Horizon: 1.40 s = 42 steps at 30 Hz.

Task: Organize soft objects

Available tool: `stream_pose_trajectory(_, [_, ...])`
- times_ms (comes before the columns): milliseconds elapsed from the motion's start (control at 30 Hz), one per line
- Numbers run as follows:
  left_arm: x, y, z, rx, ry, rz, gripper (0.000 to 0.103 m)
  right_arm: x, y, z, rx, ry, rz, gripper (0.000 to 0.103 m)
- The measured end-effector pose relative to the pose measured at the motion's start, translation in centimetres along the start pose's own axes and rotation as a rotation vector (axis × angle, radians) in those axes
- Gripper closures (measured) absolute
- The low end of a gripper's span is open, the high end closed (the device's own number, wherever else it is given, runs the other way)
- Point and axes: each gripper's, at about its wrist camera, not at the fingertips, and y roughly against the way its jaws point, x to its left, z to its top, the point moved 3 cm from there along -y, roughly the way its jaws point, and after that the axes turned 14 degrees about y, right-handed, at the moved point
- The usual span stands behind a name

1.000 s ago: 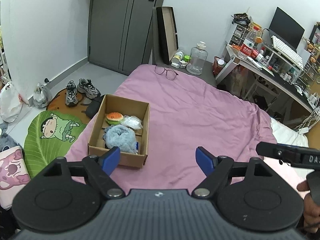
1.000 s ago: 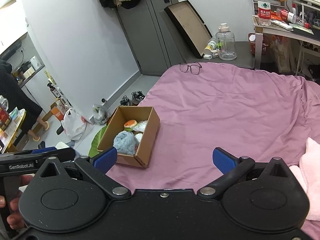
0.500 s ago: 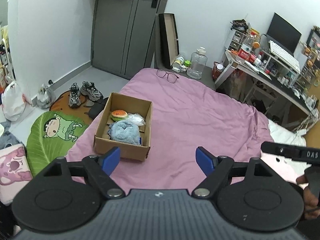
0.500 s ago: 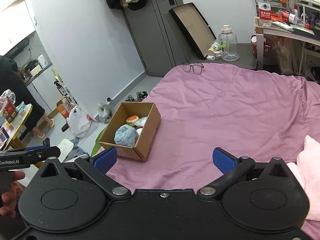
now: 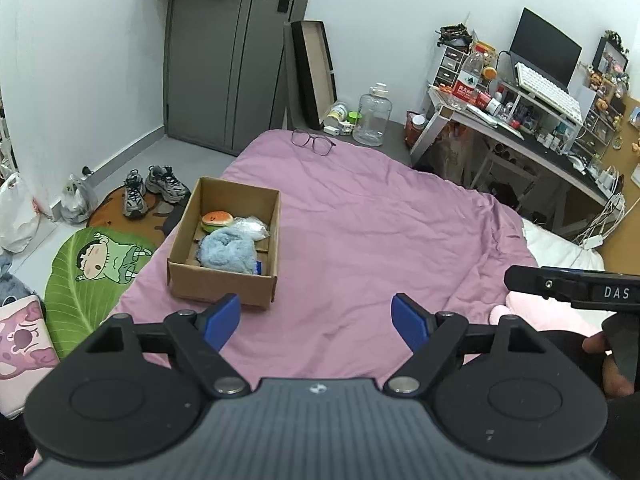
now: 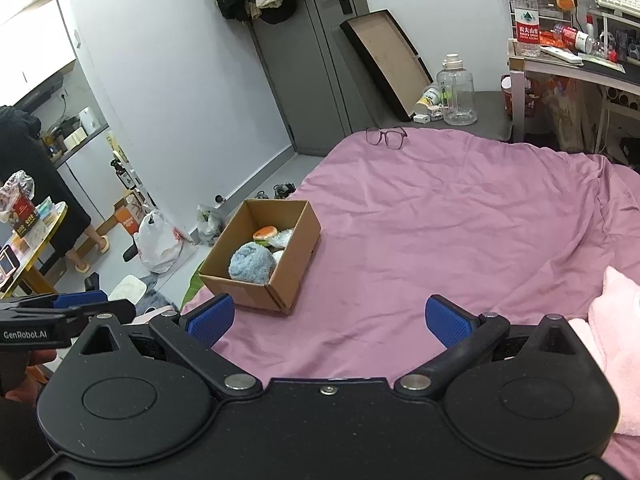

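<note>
Box (image 5: 224, 276): cardboard, open top, on the pink-purple bed (image 5: 360, 232) near its left edge.
In box: blue fluffy ball (image 5: 228, 254) at the near end, burger toy (image 5: 217, 220) behind it, white plastic-wrapped item (image 5: 251, 227) beside the burger. 3 soft things already packed, by the look of it.
Left out: pale pink plush (image 6: 612, 344) on the bed at far right, well apart from the box. Only partly in view, so can't tell what it is or if more lies past the frame.
L gripper (image 5: 316, 318): jaws wide apart, holding nothing, hovers above the bed just near side of the box.
R gripper (image 6: 328, 320): jaws wide apart, empty, above the bed; pink plush just beside its right finger, not between the pads.
Other: glasses (image 5: 313, 143) at far end of the bed, not soft, prob. not part of the job.
Progress: mostly done, I'd judge; pink plush looks like the last piece to go in.
</note>
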Motion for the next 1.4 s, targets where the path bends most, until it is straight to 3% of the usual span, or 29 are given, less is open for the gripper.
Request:
stream_pose_trajectory(467, [-0.53,-0.28,0.03,-0.006,-0.015,0.025,0.022,-0.1,-0.15,-0.42,0.017,0.02,0.011,0.0])
stream_pose_trajectory(1400, [-0.31,-0.31,0.15,0.004,-0.014,0.026,0.022,0.11,-0.31,-0.62,0.025,0.05,-0.064,0.0])
